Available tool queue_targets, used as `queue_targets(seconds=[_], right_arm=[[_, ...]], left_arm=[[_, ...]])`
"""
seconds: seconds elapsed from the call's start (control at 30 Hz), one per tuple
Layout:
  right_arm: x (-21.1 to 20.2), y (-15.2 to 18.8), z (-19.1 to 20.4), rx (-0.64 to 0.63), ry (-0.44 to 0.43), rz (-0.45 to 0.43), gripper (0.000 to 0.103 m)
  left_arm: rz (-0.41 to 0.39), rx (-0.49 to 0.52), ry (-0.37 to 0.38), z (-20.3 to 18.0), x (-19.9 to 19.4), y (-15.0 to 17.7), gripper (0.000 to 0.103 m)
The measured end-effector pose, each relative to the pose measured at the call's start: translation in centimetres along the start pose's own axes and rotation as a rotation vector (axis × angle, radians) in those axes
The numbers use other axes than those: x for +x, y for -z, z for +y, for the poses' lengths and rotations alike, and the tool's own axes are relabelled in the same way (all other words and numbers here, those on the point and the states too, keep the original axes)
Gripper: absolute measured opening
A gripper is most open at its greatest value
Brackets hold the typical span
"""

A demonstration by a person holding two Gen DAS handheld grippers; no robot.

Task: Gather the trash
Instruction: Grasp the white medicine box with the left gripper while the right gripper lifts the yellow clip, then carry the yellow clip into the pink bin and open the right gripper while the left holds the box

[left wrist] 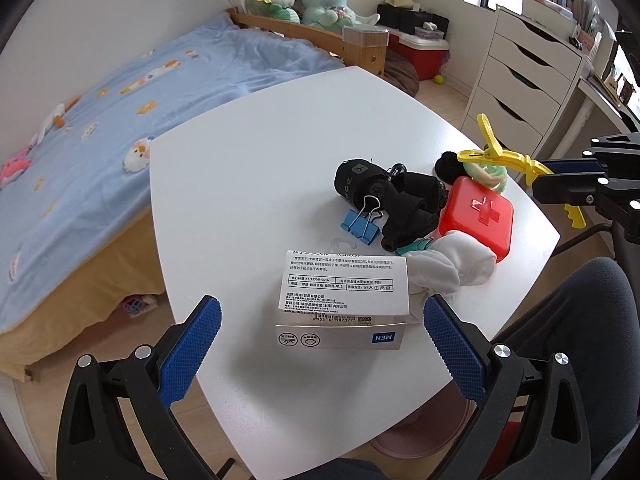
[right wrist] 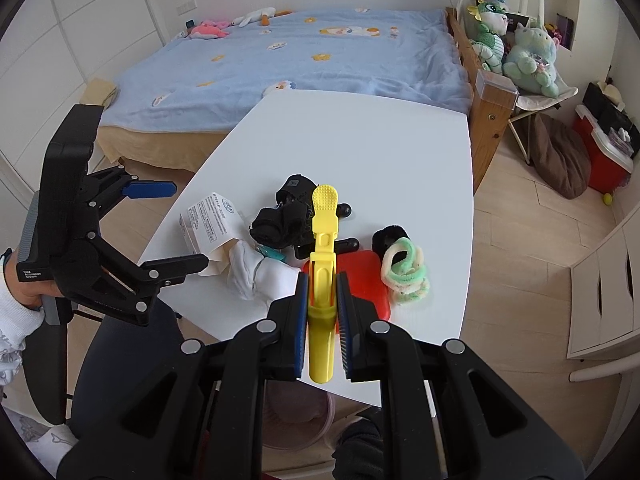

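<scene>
My left gripper [left wrist: 322,320] is open, its blue pads either side of a white printed sock box [left wrist: 344,300] at the near edge of the white table [left wrist: 260,160]; it also shows in the right wrist view [right wrist: 182,224]. My right gripper [right wrist: 322,292] is shut on a yellow hair clip [right wrist: 323,248] and holds it above the table; the clip also shows in the left wrist view [left wrist: 500,152]. On the table lie white socks [left wrist: 452,264], a red first-aid case [left wrist: 476,212], black fabric items [left wrist: 392,200], a blue binder clip [left wrist: 360,226] and a pastel scrunchie [right wrist: 404,268].
A bed with a blue blanket [left wrist: 120,100] borders the table's far side. A pinkish bin [right wrist: 296,416] sits on the floor under the table's near edge. White drawers [left wrist: 520,80] stand at the right. A dark chair [left wrist: 580,340] is close to me.
</scene>
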State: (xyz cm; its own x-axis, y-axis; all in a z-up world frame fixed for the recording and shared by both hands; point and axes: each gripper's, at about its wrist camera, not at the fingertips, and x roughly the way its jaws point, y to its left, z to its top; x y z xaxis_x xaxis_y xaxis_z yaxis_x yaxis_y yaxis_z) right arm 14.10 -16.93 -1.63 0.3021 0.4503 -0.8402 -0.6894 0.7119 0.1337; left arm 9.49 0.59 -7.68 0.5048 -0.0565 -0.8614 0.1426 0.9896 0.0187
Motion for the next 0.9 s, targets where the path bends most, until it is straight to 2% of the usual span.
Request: queue_targets(seconds=[0.23, 0.27, 0.4, 0.47, 0.9], right_arm=[[0.3, 0.1, 0.1, 0.004, -0.009, 0.005, 0.013], [0.4, 0.2, 0.1, 0.005, -0.01, 0.006, 0.013], [0.5, 0.2, 0.1, 0.006, -0.013, 0.008, 0.013], [0.6, 0.3, 0.2, 0.005, -0.012, 0.009, 0.013], [0.4, 0.5, 0.3, 0.005, -0.015, 0.001, 0.013]], left_arm=[[-0.01, -0.02, 0.043, 0.6, 0.3, 0.1, 0.097], [-0.011, -0.018, 0.043, 0.6, 0.3, 0.1, 0.094], [0.002, -0.024, 0.057, 0.7, 0.7, 0.0, 0.069], [0.002, -0.029, 0.059, 0.7, 0.7, 0.1, 0.064], [-0.057, -0.055, 0.036, 1.2, -1.7, 0.0, 0.064]])
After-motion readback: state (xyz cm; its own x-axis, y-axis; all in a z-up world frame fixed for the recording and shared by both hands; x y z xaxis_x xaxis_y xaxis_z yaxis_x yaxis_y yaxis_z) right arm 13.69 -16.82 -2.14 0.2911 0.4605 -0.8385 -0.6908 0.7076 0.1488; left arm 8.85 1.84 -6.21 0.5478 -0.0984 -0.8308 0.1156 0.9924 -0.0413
